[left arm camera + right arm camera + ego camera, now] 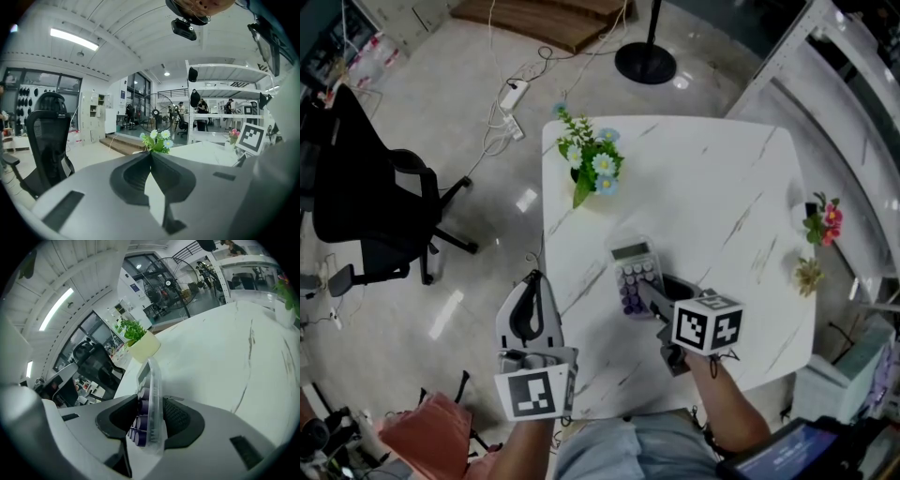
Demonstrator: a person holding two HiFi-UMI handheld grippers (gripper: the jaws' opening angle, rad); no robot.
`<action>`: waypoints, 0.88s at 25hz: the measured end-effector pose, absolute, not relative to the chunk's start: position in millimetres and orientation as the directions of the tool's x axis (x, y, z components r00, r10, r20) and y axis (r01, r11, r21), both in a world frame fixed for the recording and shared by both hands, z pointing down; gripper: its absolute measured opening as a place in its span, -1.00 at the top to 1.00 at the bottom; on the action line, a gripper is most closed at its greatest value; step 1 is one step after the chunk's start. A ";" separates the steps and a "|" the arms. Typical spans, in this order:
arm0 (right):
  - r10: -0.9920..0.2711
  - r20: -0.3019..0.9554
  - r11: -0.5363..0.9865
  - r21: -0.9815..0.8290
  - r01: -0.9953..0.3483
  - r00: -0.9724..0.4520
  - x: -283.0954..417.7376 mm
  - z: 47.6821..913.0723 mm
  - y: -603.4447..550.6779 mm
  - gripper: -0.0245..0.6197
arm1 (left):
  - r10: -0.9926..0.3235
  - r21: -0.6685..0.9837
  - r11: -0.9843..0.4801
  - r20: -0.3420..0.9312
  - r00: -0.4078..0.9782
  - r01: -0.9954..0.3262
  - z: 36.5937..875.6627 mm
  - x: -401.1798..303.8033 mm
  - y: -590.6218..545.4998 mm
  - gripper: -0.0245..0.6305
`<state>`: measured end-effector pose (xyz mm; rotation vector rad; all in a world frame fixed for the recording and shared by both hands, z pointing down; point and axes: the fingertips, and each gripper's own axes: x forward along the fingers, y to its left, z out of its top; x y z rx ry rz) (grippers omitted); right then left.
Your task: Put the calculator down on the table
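Observation:
The calculator (635, 272), grey with purple keys and a clear back, lies on the white marble table (712, 178) near its front left part. My right gripper (651, 294) reaches over its near end. In the right gripper view the calculator (151, 394) stands edge-on between the two jaws, keys toward the left pad, with a thin gap at the right pad (180, 416). The right gripper (152, 402) is open around it. My left gripper (534, 279) hangs off the table's left edge, and in its own view the left gripper (151, 153) is shut on nothing.
A pot of white and blue flowers (592, 164) stands at the table's back left, beyond the calculator. Pink flowers (823, 223) sit at the right edge. On the floor are a black office chair (366, 202), a power strip (513, 94) and a round stand base (645, 63).

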<state>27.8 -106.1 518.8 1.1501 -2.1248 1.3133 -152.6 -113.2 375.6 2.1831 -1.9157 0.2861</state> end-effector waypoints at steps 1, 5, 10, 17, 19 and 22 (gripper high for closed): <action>-0.441 0.679 0.227 -0.548 -0.805 -0.586 28.0 519.2 -106.2 0.35 | -0.948 0.038 -0.124 0.289 0.129 -0.992 375.7 -152.7 -113.7 0.90; -0.444 0.690 0.241 -0.523 -0.818 -0.572 30.2 522.6 -106.4 0.32 | -0.947 0.041 -0.124 0.293 0.131 -0.991 378.5 -153.0 -113.9 0.90; -0.445 0.702 0.236 -0.507 -0.829 -0.556 35.1 529.1 -105.8 0.32 | -0.946 0.049 -0.124 0.297 0.133 -0.991 380.8 -153.6 -114.2 0.90; -0.460 0.696 0.252 -0.493 -0.833 -0.551 39.1 530.1 -106.6 0.37 | -0.945 0.048 -0.127 0.297 0.135 -0.991 379.4 -149.7 -112.4 0.90; -0.476 0.686 0.269 -0.482 -0.834 -0.550 40.4 522.4 -107.2 0.37 | -0.948 0.051 -0.131 0.286 0.140 -0.990 374.0 -145.3 -111.8 0.90; -0.511 0.658 0.321 -0.450 -0.833 -0.552 41.7 497.9 -107.1 0.39 | -0.957 0.074 -0.136 0.248 0.151 -0.988 356.5 -136.0 -110.7 0.90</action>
